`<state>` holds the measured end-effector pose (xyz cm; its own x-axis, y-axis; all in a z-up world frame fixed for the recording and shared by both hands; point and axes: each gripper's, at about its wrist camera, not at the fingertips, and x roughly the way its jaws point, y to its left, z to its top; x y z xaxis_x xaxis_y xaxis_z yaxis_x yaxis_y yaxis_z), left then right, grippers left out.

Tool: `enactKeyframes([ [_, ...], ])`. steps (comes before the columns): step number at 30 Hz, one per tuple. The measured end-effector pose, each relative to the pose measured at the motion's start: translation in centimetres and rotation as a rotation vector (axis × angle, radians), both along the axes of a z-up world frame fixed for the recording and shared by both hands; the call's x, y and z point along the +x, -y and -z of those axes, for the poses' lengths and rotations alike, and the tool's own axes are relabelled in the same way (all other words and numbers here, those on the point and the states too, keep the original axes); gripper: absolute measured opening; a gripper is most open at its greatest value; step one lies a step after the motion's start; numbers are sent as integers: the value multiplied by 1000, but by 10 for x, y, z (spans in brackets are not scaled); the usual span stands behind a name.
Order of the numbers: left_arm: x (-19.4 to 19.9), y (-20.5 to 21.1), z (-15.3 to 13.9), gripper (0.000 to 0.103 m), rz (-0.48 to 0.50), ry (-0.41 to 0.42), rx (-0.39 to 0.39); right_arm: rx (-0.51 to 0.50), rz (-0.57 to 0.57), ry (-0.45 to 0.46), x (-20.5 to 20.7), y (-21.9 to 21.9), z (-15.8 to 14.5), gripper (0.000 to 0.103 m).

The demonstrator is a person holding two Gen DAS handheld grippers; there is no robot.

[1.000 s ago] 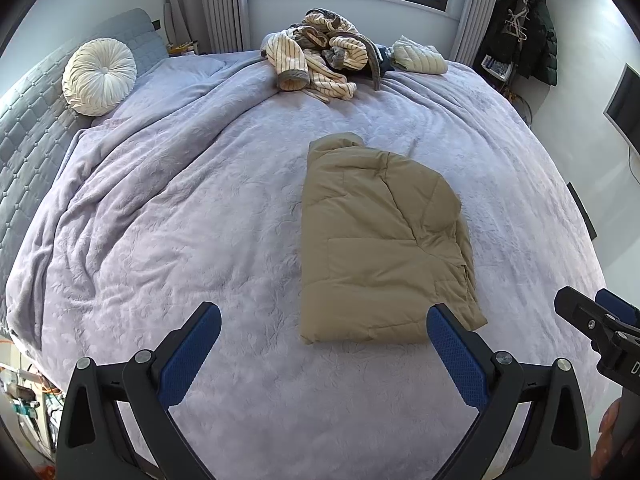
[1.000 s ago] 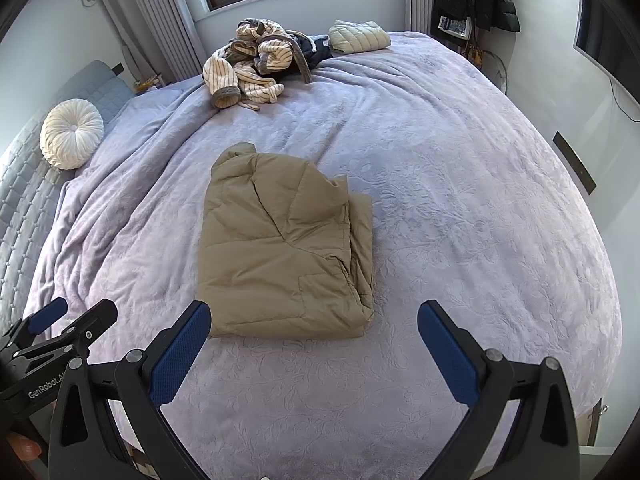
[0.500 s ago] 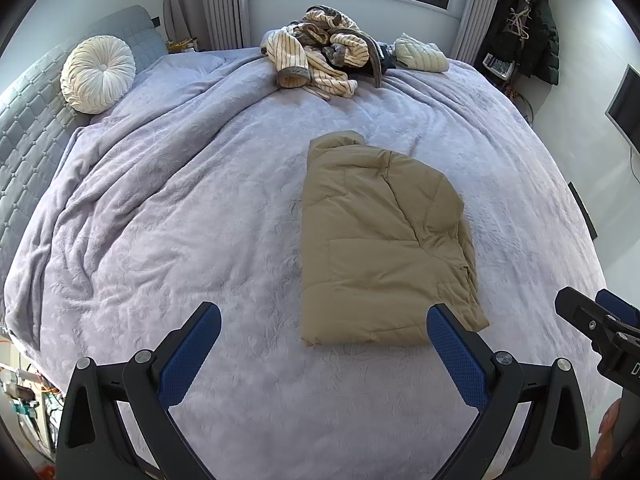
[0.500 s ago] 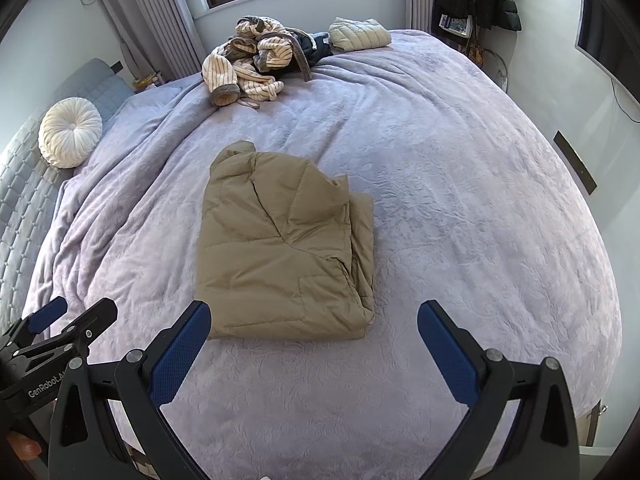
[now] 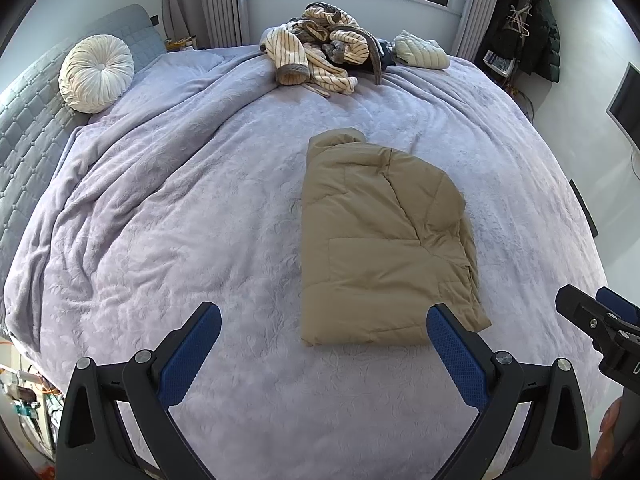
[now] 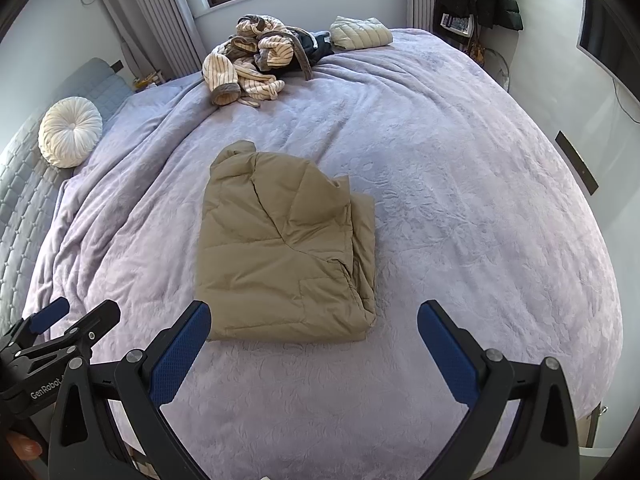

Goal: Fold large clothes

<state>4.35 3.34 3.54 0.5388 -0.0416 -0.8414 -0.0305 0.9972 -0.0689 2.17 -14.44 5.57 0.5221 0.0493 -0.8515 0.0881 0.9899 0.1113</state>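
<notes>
A tan padded jacket (image 5: 380, 240) lies folded into a rough rectangle in the middle of the lilac bedspread (image 5: 180, 208); it also shows in the right wrist view (image 6: 284, 248). My left gripper (image 5: 324, 344) is open and empty, held above the bed's near edge, just short of the jacket's near hem. My right gripper (image 6: 314, 340) is open and empty, also just short of the near hem. The right gripper shows at the right edge of the left wrist view (image 5: 600, 328), and the left gripper at the left edge of the right wrist view (image 6: 60, 332).
A heap of striped and dark clothes (image 5: 324, 56) lies at the far edge of the bed, with a folded pale quilted jacket (image 5: 420, 50) beside it. A round white cushion (image 5: 96, 74) leans on the grey headboard at left. Dark coats (image 5: 532, 24) hang at far right.
Both views have shifted slightly; the jacket sits a little lower in the frames. The jacket's shape and both open grippers are unchanged.
</notes>
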Motion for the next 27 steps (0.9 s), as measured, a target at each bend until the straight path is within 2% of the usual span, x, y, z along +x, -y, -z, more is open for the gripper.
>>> enactKeyframes([
  [27,6,-7,3,103,-5,-6,6,0,-2,-3,11,14,1,103],
])
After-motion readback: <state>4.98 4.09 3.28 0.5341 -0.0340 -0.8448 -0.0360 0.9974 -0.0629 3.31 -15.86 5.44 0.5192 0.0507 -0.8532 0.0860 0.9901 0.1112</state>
